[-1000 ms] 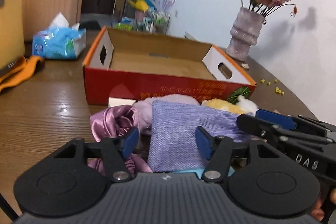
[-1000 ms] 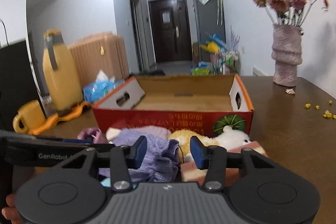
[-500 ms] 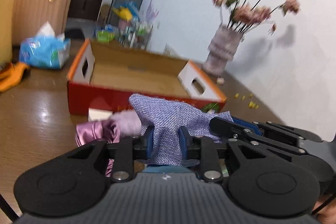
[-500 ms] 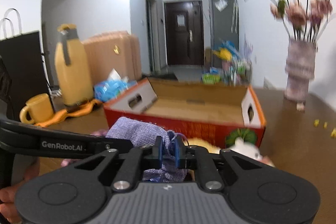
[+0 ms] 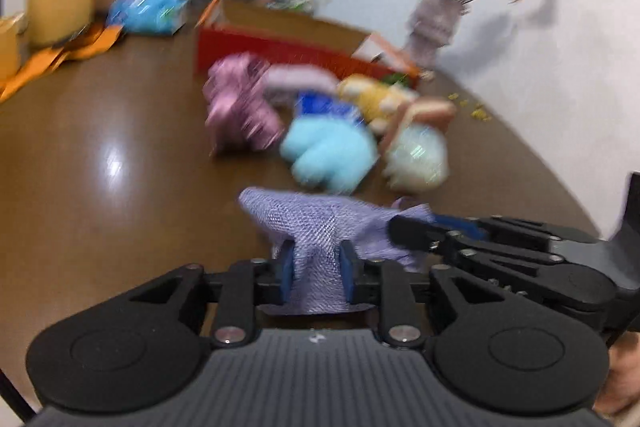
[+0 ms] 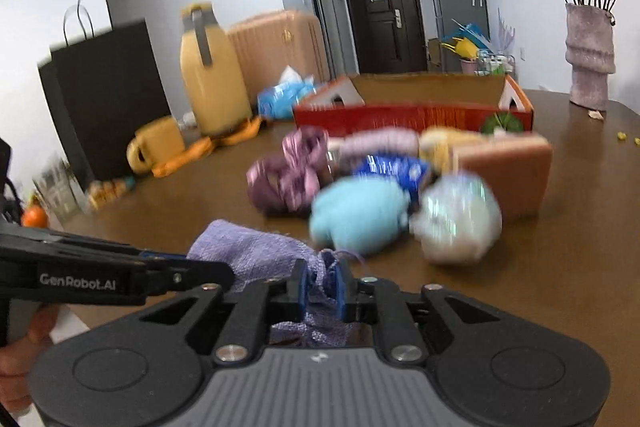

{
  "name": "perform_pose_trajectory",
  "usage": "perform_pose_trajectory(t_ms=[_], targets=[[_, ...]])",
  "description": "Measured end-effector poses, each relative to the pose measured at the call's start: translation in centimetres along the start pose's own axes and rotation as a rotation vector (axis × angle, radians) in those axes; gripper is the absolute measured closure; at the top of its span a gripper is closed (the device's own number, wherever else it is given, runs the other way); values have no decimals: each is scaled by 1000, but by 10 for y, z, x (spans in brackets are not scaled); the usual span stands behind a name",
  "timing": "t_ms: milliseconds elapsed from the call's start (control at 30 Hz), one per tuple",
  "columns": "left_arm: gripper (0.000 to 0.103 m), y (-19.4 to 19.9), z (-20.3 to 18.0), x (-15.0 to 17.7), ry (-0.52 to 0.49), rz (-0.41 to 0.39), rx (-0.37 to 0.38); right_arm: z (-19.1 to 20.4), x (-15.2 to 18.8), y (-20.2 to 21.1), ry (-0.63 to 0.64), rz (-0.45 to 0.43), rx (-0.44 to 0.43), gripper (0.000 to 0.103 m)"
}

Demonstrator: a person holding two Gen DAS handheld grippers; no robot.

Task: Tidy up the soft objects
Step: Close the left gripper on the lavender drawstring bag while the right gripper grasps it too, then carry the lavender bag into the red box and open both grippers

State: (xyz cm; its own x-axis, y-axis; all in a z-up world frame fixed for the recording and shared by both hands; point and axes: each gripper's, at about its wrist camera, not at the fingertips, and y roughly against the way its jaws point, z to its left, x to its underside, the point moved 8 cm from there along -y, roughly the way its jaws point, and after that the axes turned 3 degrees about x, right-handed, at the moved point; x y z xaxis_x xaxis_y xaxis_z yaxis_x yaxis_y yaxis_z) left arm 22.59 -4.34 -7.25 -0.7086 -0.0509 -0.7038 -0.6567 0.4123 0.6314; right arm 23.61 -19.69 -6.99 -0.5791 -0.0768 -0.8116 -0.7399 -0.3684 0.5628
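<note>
Both grippers hold one lavender woven pouch [image 5: 320, 223], lifted above the wooden table [image 5: 120, 155]. My left gripper [image 5: 314, 273] is shut on its body. My right gripper [image 6: 320, 287] is shut on its gathered end [image 6: 256, 251] and shows at the right in the left wrist view [image 5: 460, 235]. Beyond lies a blurred pile: a pink satin scrunchie [image 6: 288, 171], a light blue plush [image 6: 360, 215], a pale round plush [image 6: 456, 219], a yellow plush [image 5: 372, 95] and a blue packet [image 6: 388, 169]. A red cardboard box [image 6: 412, 115], open on top, stands behind them.
A terracotta block [image 6: 508, 171] sits right of the pile. A yellow jug [image 6: 208, 75], yellow mug [image 6: 156, 147], orange cloth [image 6: 200, 151], black paper bag [image 6: 108, 99] and tissue pack [image 6: 284, 99] stand at the left. A vase of flowers [image 6: 588, 59] is at the back right.
Both grippers closed on the lavender pouch, lifted it and pulled it back from the pile and the box. That uncovered the light blue plush, the blue packet and the pale plush.
</note>
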Motion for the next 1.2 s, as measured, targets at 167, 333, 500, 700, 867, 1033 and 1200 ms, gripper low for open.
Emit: perform_pose_trajectory(t_ms=[167, 333, 500, 700, 867, 1033, 1200], targets=[[64, 14, 7, 6, -17, -47, 10, 1, 13, 6, -34, -29, -1, 73], [88, 17, 12, 11, -6, -41, 47, 3, 26, 2, -42, -8, 13, 76], [98, 18, 15, 10, -6, -51, 62, 3, 30, -1, -74, -9, 12, 81], [100, 25, 8, -14, -40, -99, 80, 5, 16, 5, -47, -35, 14, 88], [100, 28, -2, -102, -109, -207, 125, -5, -54, 14, -22, -139, -25, 89], [100, -15, 0, -228, -175, -244, 110, -33, -171, -27, 48, -193, -18, 89], [100, -120, 37, -321, -184, -185, -14, -80, -269, -143, 4, -70, 1, 89]])
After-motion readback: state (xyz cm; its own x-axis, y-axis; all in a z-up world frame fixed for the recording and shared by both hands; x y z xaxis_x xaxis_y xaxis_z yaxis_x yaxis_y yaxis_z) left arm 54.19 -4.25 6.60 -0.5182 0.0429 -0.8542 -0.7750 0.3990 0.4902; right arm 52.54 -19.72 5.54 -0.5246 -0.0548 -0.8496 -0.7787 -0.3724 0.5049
